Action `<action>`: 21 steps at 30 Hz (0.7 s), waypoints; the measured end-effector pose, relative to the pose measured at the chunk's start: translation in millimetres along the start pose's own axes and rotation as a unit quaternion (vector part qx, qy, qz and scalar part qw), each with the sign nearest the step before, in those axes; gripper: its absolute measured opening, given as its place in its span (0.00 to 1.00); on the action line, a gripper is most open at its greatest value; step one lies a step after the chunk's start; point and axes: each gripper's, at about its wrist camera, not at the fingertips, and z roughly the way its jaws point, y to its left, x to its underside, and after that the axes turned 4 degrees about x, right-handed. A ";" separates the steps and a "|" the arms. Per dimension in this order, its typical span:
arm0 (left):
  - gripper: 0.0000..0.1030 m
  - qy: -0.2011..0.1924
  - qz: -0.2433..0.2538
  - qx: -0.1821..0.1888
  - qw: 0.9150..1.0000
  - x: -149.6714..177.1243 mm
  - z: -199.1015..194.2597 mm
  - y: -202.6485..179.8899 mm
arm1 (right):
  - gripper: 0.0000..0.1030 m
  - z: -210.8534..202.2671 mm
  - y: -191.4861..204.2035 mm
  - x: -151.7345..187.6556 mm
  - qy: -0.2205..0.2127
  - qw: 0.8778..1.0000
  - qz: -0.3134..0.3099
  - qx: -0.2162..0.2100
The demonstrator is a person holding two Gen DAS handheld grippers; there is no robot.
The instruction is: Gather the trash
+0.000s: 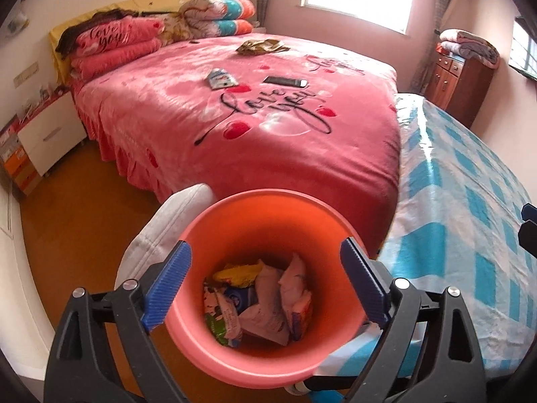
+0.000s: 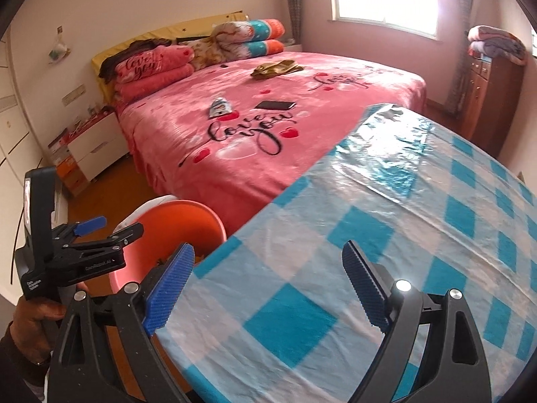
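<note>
An orange-pink trash bin (image 1: 235, 349) stands on the floor below my left gripper (image 1: 265, 285), which is open above its mouth. Several crumpled wrappers (image 1: 258, 305) lie at the bin's bottom. My right gripper (image 2: 268, 285) is open and empty over the blue checked tablecloth (image 2: 386, 235). In the right wrist view the bin (image 2: 181, 221) shows at the table's left edge, with the left gripper (image 2: 97, 235) above it. On the pink bed (image 1: 268, 134) lie a small wrapper (image 1: 220, 79), a crumpled gold-brown bag (image 1: 261, 46) and a phone (image 1: 285, 81).
A white object (image 1: 161, 235) sits behind the bin on the brown floor. A white nightstand (image 1: 50, 134) stands left of the bed. Folded quilts and pillows (image 1: 214, 16) are stacked at the headboard. A wooden cabinet (image 1: 459, 74) with blankets stands at right.
</note>
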 end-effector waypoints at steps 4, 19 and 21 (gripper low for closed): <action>0.88 -0.010 0.016 0.005 1.000 -4.1 -6.4 -18.0 | 0.86 -9.6 -11.3 3.5 -0.007 1.000 0.008 0.014; 0.89 -0.033 0.085 0.027 0.995 -14.5 -28.9 -87.9 | 0.88 -44.0 -64.8 22.8 -0.021 0.996 0.069 0.054; 0.89 -0.038 0.095 0.037 0.994 -14.9 -32.4 -98.7 | 0.88 -50.4 -73.0 26.6 -0.024 0.995 0.077 0.062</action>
